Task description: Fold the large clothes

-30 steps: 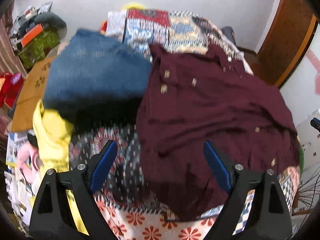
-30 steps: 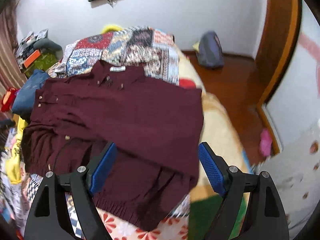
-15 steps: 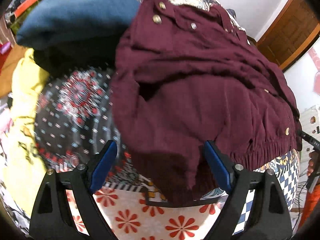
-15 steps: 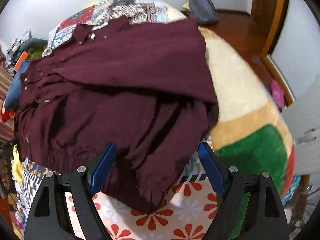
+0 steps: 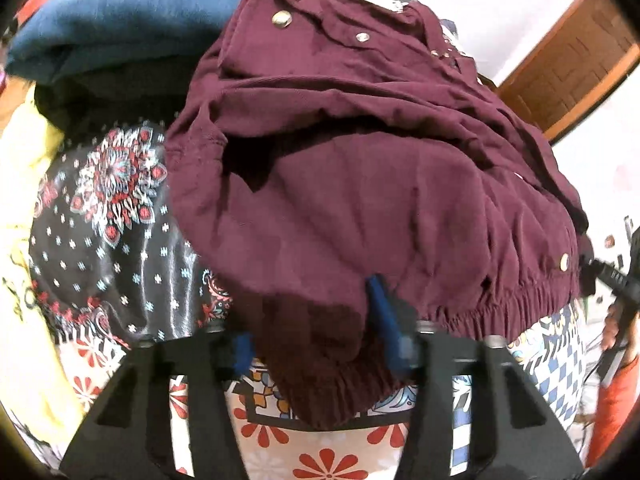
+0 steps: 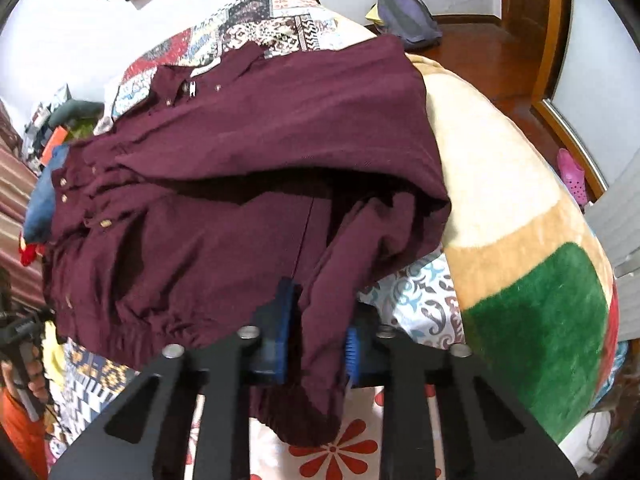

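Observation:
A maroon jacket with brass snaps lies spread on the bed, its elastic hem toward me. My left gripper is closing, its blue pads pinching a bunched cuff at the hem's left end. In the right wrist view the same jacket stretches away toward its collar. My right gripper is closing too, and its pads squeeze a hanging fold of sleeve and hem at the jacket's right side. The fabric hides both pairs of fingertips in part.
Blue jeans, a yellow garment and a dark patterned cloth lie left of the jacket. A red-flower sheet covers the near edge. A cream and green blanket lies to the right, with a backpack on the floor beyond.
Both grippers came down onto the jacket's near hem with jaws wide. Since half a second ago both pairs of jaws have closed in on the maroon fabric.

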Available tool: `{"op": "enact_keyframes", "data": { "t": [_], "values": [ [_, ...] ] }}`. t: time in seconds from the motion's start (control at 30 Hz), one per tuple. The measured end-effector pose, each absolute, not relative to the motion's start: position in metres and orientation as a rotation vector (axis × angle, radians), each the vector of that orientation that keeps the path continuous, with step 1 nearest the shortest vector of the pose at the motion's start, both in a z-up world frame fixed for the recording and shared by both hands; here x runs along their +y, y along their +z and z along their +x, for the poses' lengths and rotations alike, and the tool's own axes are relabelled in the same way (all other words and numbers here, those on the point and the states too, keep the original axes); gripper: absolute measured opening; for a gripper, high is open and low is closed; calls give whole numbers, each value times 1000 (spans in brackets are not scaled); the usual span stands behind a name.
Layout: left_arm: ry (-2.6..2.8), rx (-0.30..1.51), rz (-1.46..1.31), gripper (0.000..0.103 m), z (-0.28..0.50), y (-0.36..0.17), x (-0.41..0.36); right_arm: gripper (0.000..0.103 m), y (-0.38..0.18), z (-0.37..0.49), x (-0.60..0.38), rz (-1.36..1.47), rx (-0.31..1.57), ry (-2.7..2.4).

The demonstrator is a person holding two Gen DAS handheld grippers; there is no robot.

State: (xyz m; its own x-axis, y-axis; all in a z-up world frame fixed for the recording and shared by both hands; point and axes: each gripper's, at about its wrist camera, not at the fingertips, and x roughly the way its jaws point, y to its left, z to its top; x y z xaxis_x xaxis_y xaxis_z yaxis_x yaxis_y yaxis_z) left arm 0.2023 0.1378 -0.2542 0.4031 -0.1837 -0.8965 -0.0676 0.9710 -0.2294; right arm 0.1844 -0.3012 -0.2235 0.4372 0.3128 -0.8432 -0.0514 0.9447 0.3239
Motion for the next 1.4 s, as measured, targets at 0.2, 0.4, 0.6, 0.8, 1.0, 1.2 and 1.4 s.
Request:
{"op": "enact_keyframes", "data": {
  "t": [0.2,0.4,0.6,0.8,1.0,1.2,1.4],
  "values": [
    [-108,1108,-226,9,198,-226,142,12,-195,183,-300,226,1029,263],
    [-164,1006,-314,6,211,-172,155,11,-157,198,-296,212,932,318],
    [-197,879,-420,5,259,-110,169,10,-127,236,-289,202,855,344],
    [-114,843,-372,5,335,-94,168,10,-112,304,-292,229,811,311],
    [6,888,-326,5,418,-127,171,10,-142,375,-295,259,875,260],
    [92,960,-193,5,468,-178,164,10,-184,421,-288,248,956,226],
    [112,1014,-89,7,484,-207,156,15,-209,438,-281,197,1037,211]
  ]
}}
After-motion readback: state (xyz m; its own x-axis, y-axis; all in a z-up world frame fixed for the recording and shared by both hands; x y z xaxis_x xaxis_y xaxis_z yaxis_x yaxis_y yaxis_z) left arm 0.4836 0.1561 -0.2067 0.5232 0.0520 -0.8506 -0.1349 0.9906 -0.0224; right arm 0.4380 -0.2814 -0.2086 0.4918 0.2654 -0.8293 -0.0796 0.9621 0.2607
